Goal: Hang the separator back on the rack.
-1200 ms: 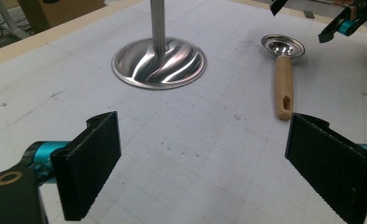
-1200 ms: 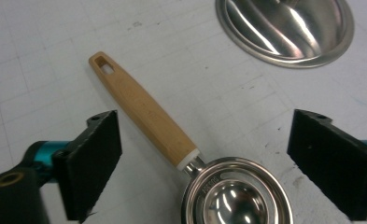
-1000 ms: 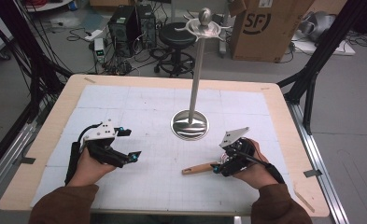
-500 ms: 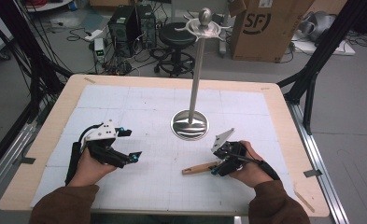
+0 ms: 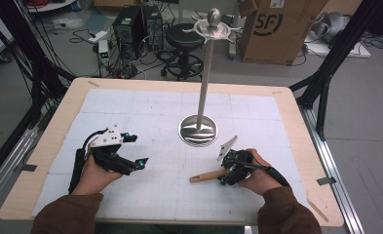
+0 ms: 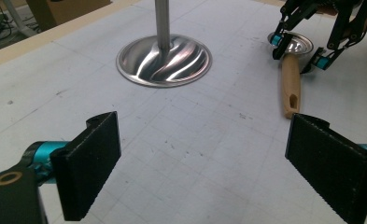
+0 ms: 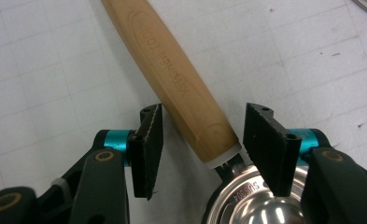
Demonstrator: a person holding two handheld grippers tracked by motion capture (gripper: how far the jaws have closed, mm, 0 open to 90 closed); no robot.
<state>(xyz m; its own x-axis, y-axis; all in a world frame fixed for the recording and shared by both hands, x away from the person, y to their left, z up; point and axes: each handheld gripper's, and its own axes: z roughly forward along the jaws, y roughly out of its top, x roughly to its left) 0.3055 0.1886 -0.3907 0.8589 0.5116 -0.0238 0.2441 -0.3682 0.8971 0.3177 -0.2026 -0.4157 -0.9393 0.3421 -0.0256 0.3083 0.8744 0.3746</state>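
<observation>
A wooden-edged table covered by a white gridded mat is being used in a cluttered room, with a cardboard box, a stool and computer equipment standing behind. A steel stand is rising mid-table. The left gripper is being held wide open over bare mat. The right gripper is being held with its jaws parted around a wooden-handled metal scoop lying flat, not yet clamped.
</observation>
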